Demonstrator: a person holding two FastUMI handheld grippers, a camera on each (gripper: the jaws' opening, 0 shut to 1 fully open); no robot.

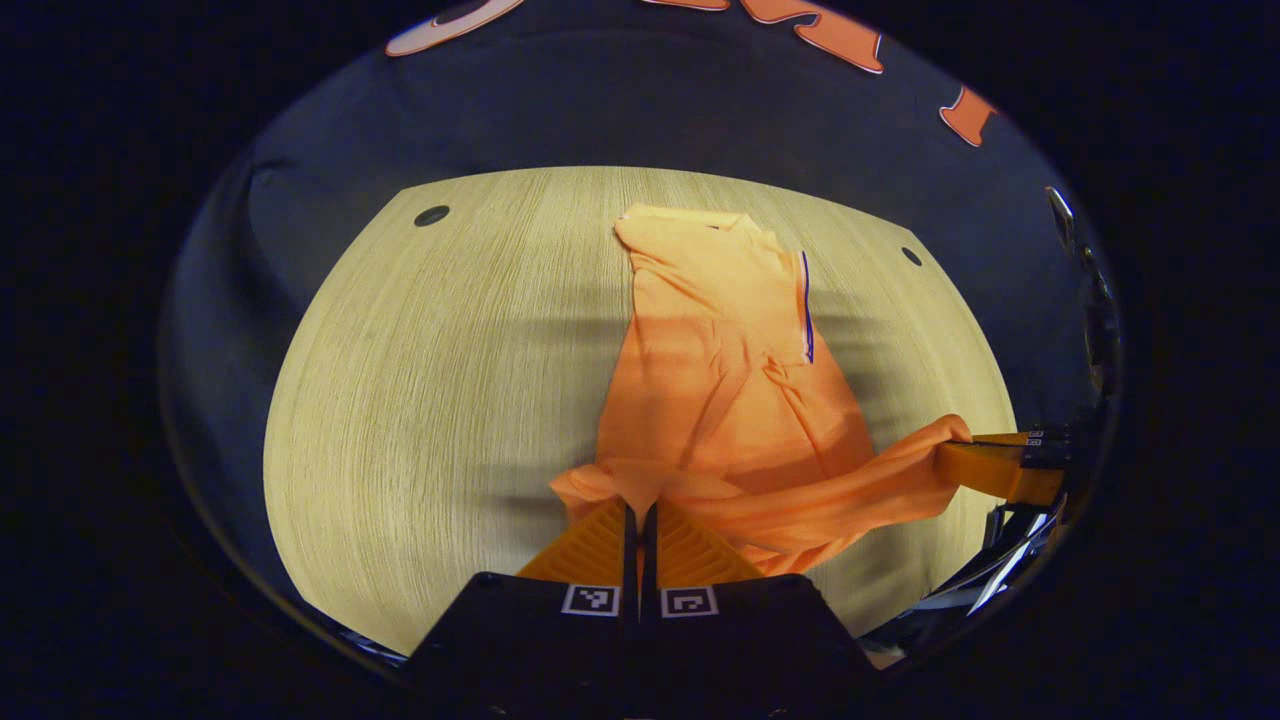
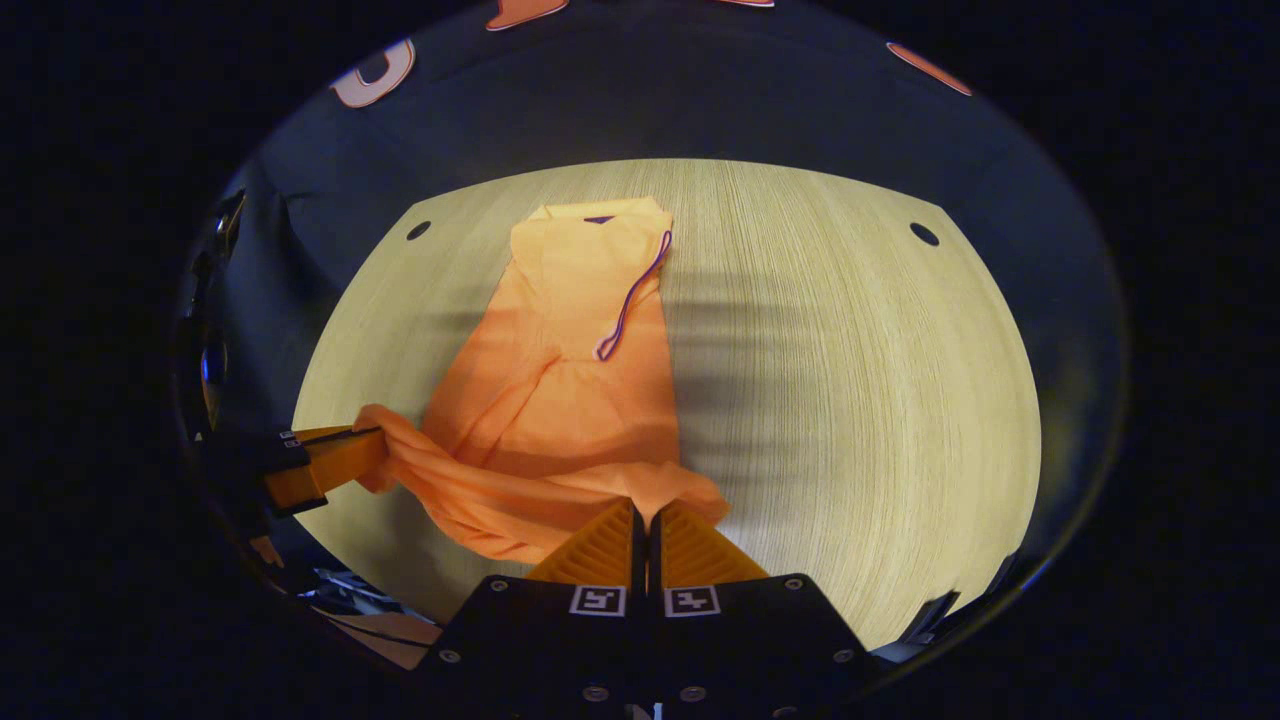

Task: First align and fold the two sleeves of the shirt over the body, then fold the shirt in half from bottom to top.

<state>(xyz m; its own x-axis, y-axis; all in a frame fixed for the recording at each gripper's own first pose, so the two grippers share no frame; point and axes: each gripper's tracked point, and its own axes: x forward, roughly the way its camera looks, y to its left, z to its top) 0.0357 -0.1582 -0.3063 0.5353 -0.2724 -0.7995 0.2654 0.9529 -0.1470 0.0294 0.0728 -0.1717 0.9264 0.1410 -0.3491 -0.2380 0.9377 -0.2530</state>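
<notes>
Sleeves look folded in; we're on bottom-to-top fold. Left gripper [image 1: 640, 515] & right gripper [image 2: 642, 518] jaws each pinch shirt [image 1: 725, 380] hem corner, body ahead on worktop [image 1: 450, 400]. Next: carry hem fwd to collar, evenly.

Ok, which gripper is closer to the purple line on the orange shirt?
Right, probably. The right gripper pinches the shirt straight below the purple line; the left gripper pinches the other bottom corner, further sideways.
</notes>
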